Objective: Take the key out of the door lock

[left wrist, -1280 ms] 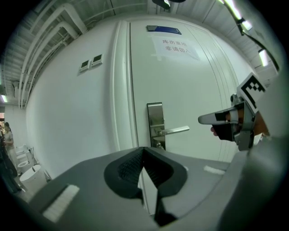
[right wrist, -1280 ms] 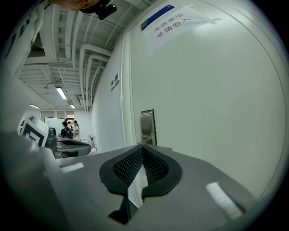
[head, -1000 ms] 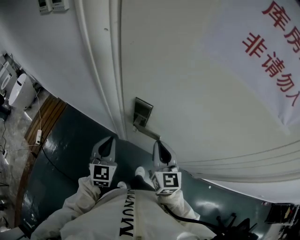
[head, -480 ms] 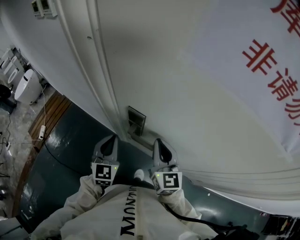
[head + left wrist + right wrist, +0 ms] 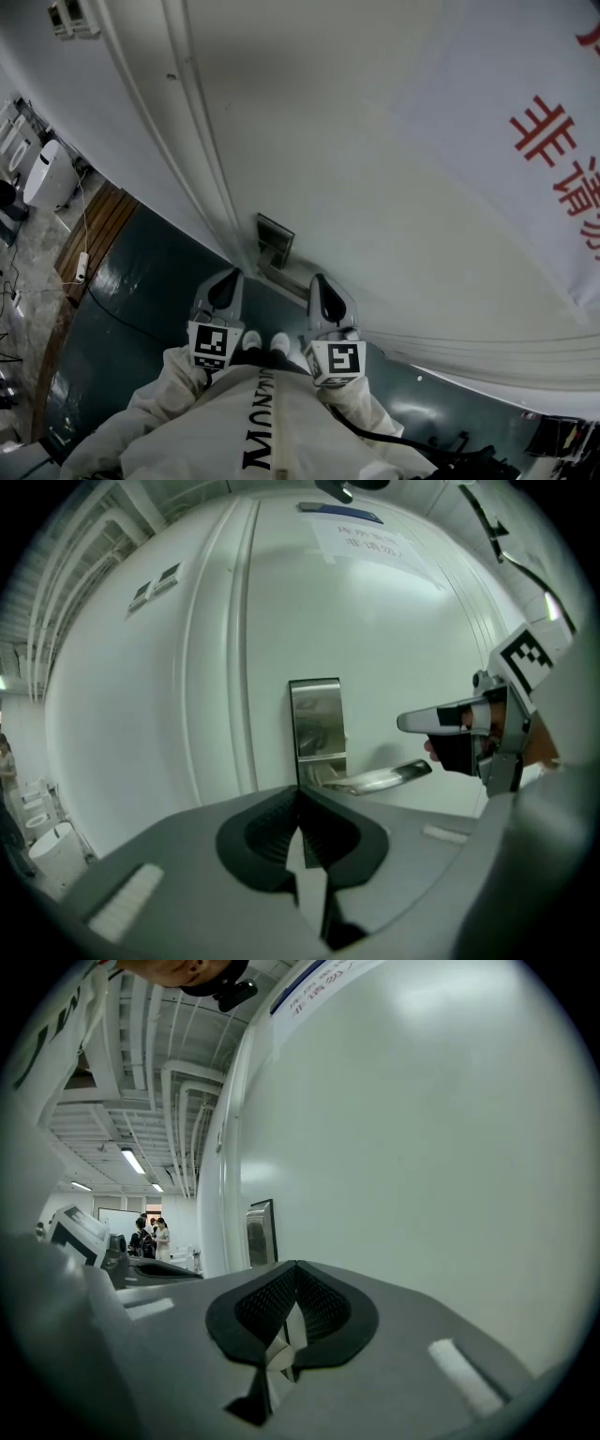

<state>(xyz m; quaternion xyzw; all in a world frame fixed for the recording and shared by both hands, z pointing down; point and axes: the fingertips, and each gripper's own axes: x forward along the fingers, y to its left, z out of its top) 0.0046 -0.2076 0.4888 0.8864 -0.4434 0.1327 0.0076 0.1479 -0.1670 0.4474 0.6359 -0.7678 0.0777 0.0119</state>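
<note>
Key: can't make it out in any view. The lock plate (image 5: 274, 241) sits just below centre of the head view, by the left edge of the door (image 5: 375, 141). In both gripper views its lower part is hidden behind your grippers' own bodies. In the left gripper view the handle (image 5: 384, 778) runs right from the plate's bottom, mid-frame. Your left gripper (image 5: 225, 281) is lower left of the plate in the head view. Its jaws are closed tip to tip with nothing between them, and it points at the plate without touching it. Your right gripper (image 5: 321, 281) is lower right of the plate, jaws also together and empty. From the left gripper view its tip hangs just above the handle's free end, apart from it. In the right gripper view the plate is left of centre, seen at a steep angle. A sign (image 5: 553, 150) with red characters fills the upper right of the head view, with dark floor (image 5: 141, 291) at lower left. People (image 5: 150, 1237) stand far back at the left edge of the right gripper view.
</note>
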